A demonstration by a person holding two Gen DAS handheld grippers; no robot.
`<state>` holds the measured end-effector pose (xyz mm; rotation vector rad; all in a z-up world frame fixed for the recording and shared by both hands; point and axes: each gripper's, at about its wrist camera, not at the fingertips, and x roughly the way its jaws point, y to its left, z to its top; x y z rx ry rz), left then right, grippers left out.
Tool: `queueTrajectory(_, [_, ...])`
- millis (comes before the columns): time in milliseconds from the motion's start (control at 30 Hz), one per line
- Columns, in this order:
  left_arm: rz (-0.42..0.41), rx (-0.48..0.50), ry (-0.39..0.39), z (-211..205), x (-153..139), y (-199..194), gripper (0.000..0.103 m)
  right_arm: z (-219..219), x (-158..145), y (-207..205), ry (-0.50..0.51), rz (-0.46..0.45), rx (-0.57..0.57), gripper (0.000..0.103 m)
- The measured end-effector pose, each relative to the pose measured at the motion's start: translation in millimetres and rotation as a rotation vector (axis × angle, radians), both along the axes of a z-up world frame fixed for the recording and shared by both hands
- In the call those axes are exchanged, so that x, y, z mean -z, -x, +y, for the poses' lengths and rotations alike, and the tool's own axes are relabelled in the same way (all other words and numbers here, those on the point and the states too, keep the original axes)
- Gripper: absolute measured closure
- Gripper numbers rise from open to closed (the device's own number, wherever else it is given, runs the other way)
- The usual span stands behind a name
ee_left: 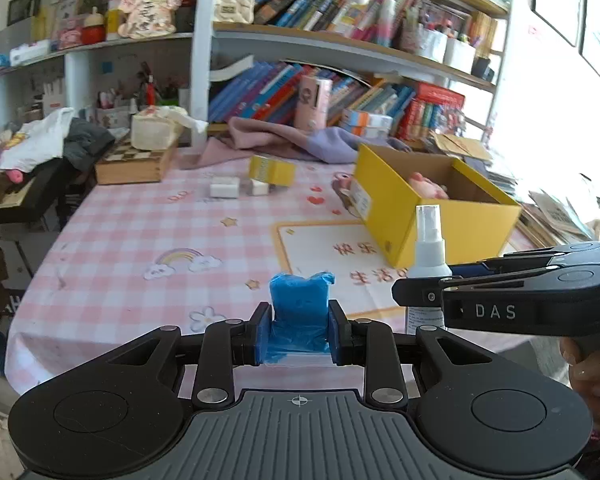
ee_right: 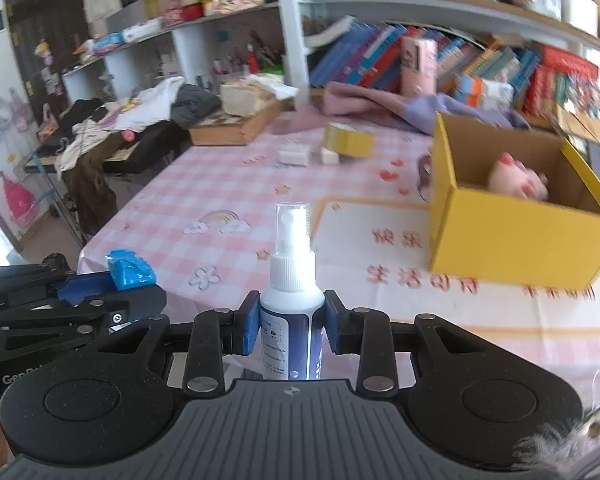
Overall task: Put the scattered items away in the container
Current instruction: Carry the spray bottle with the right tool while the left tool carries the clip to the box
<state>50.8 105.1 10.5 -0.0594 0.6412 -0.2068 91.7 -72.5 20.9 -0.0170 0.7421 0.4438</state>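
With my left claw (ee_left: pixel 299 330) clamped on the blue packet (ee_left: pixel 299 306) and my right claw (ee_right: pixel 291 322) gripping the spray bottle (ee_right: pixel 292 296) upright above the table (ee_left: pixel 140 236), I'd carry each over the yellow box (ee_right: pixel 512 240) rim, then release low beside the pink toy (ee_right: pixel 518 176).

- tablecloth (ee_left: pixel 148 232): pink and white check, rainbow, star and flower prints
- box (ee_right: pixel 516 240) on the tablecloth: yellow outside, brown inside
- toy (ee_right: pixel 518 180) in box: pink
- packet (ee_left: pixel 298 300): bright blue
- spray bottle (ee_right: pixel 292 304): white, dark blue label, clear cap
- small carton (ee_left: pixel 271 171) left of box: yellow
- gripper pads (ee_left: pixel 262 336): blue
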Motion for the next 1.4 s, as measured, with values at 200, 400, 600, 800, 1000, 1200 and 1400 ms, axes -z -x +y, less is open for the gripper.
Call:
queueTrajectory(200, [0.025, 0.069, 0.019, -15.5, 7.1, 2.4, 0.076, -20.4, 4.9, 17.7, 0.016, 0.027, 0.066, 0.072])
queueTrajectory(400, [0.032, 0.183, 0.022, -39.7, 10.1, 1.0, 0.076, -50.9, 9.1, 32.6, 0.013, 0.057, 0.192, 0.072])
queueTrajectory(600, [0.048, 0.266, 0.030, -58.9, 15.0, -1.0, 0.076, -71.9, 11.6, 44.6, 0.015, 0.072, 0.274, 0.072])
queueTrajectory(800, [0.053, 0.312, 0.036, -72.1, 16.0, -2.1, 0.076, -87.9, 12.0, 52.8, 0.013, 0.076, 0.335, 0.072])
queueTrajectory(1000, [0.057, 0.352, 0.041, -85.8, 16.0, -1.6, 0.076, -100.6, 10.1, 60.5, 0.017, 0.075, 0.368, 0.072])
queueTrajectory(1200, [0.053, 0.375, 0.043, -98.0, 14.5, -1.0, 0.076, -113.2, 9.2, 64.1, 0.016, 0.077, 0.393, 0.072])
queueTrajectory(1400, [0.060, 0.412, 0.045, -113.6, 14.4, -2.0, 0.076, -127.0, 8.9, 68.8, 0.012, 0.082, 0.421, 0.072])
